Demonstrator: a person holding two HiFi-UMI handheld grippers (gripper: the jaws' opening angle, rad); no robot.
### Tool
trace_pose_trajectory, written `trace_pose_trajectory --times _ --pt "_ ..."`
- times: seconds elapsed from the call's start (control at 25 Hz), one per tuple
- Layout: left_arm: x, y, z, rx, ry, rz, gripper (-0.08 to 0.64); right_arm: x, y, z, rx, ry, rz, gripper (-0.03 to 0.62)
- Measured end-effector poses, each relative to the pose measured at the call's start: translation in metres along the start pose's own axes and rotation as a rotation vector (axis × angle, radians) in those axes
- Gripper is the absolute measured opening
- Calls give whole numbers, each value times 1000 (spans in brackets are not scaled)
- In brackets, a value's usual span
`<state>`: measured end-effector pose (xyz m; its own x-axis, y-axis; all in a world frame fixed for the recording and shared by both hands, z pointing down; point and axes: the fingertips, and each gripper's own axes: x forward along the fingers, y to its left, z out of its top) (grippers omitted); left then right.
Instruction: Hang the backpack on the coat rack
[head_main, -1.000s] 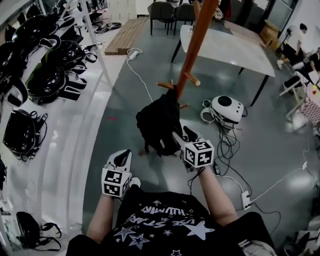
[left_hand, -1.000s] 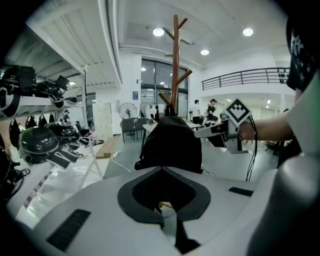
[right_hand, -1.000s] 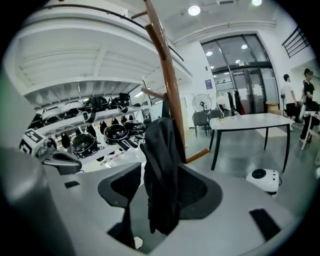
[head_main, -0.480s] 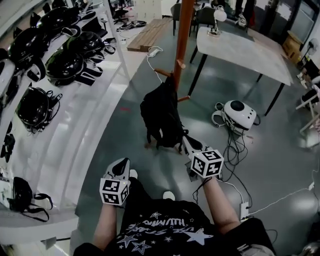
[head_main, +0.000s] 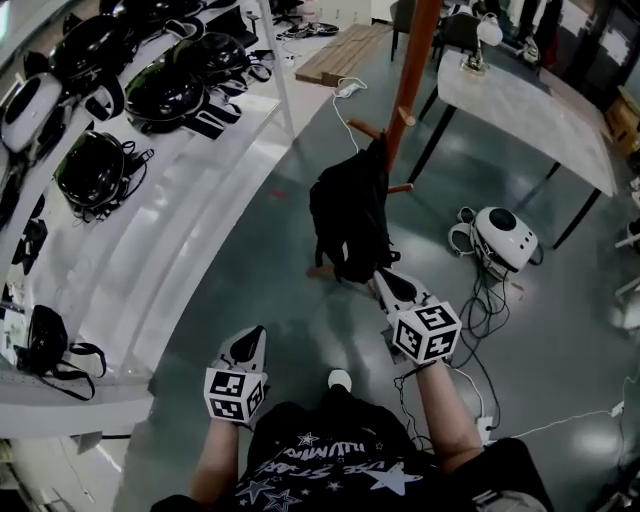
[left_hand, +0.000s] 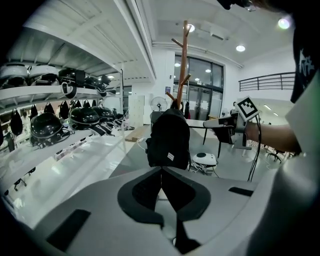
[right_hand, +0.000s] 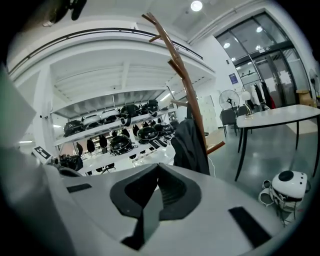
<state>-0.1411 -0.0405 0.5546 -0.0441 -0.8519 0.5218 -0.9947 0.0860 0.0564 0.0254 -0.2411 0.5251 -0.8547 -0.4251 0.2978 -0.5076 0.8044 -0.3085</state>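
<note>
A black backpack (head_main: 349, 220) hangs from a lower peg of the brown wooden coat rack (head_main: 413, 70), clear of both grippers. My right gripper (head_main: 381, 279) points at the pack's lower edge from just short of it, shut and empty. My left gripper (head_main: 253, 337) is lower left, further from the pack, also shut and empty. In the left gripper view the backpack (left_hand: 169, 137) hangs on the coat rack (left_hand: 185, 60) beyond the shut left gripper (left_hand: 161, 169). The right gripper view shows the backpack (right_hand: 191, 145) against the coat rack (right_hand: 182, 75), past the shut right gripper (right_hand: 158, 166).
White shelves (head_main: 190, 210) with several black helmets (head_main: 92, 170) run along the left. A white table (head_main: 530, 110) stands at the back right. A white helmet-like device (head_main: 503, 235) and cables (head_main: 480, 330) lie on the floor right of the rack. Wooden planks (head_main: 345, 55) lie at the back.
The right gripper's jaws have closed with nothing in them and drawn back from the backpack. Both grippers have shifted back with the person. The backpack stays on the rack.
</note>
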Motion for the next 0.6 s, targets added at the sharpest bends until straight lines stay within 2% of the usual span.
trace_pose_trajectory --times 0.24,0.44,0.6 --pt "-28 17 -22 -67 -11 35 20 24 30 -4 -12 36 17 12" --pt "-82 29 -42 -127 -43 79 20 21 88 -6 -85 61 50 12" --pt "-131 28 -64 -135 -51 102 20 3 136 -17 -129 68 77 12"
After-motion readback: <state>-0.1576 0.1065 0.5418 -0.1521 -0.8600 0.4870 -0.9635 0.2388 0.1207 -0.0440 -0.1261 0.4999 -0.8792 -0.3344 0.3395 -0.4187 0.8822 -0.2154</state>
